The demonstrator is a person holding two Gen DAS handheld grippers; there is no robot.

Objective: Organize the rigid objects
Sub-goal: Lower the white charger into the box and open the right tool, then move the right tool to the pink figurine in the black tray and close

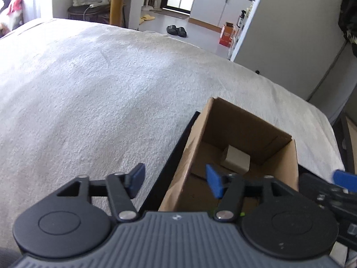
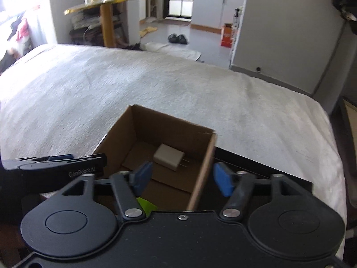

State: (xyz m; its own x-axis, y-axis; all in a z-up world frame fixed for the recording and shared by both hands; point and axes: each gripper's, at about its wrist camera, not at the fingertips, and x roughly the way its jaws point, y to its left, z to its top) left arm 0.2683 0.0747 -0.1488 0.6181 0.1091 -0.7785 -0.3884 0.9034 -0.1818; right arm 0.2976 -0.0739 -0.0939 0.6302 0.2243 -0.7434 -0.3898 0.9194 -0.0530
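Observation:
An open-topped cardboard box stands on a black board near the front edge of the bed. A white plug-in charger lies on the box floor. A bit of something green shows just below my right gripper's left finger. My left gripper is open above the box's left wall, its pads pressing on nothing. My right gripper is open over the box's right wall, also holding nothing. Each gripper shows at the edge of the other's view.
A white textured blanket covers the bed beyond the box. Past the bed are a yellow-legged table, black slippers on the grey floor, an orange carton and a grey wall at right.

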